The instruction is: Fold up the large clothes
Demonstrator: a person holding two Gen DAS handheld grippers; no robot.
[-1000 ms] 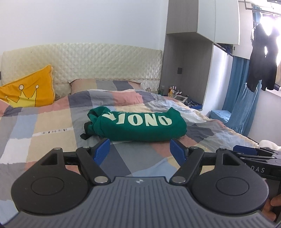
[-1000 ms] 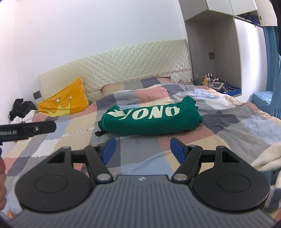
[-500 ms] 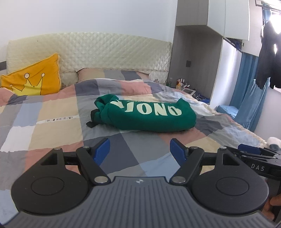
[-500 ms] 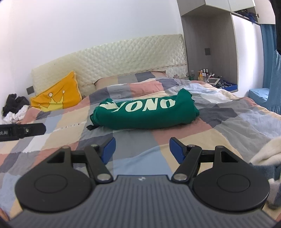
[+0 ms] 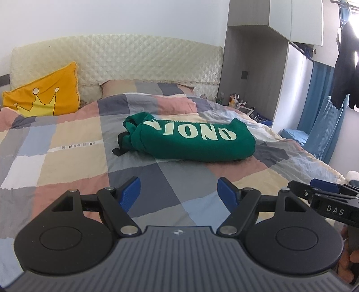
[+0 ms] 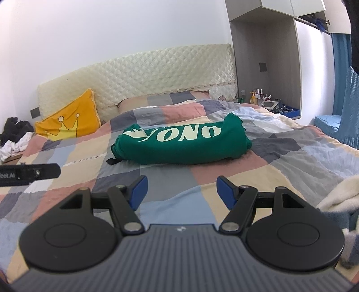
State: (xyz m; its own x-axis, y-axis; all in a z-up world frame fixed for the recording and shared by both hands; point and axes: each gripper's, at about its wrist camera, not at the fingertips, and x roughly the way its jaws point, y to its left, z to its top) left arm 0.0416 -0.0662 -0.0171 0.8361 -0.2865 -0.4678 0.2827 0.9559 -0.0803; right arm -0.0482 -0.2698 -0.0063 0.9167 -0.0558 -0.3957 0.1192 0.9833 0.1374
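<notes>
Bright, even daylight; the window [image 5: 353,13] glares white at the upper right of the left view. Sharp focus, soft shadows, fisheye bending at edges.

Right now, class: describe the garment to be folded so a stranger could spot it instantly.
Find the bed with the patchwork quilt. In its middle lies a bundled green garment. Large pale lettering across it sets it apart from the yellow crown cushion by the headboard.

My left gripper [image 5: 178,191] has a ribbed grey body, two black round discs, black link arms with silver pins and blue ribbed fingers [image 5: 130,193]. My right gripper [image 6: 181,191] looks the same; its side bar carries white lettering, perhaps "DAS", partly cut off.
</notes>
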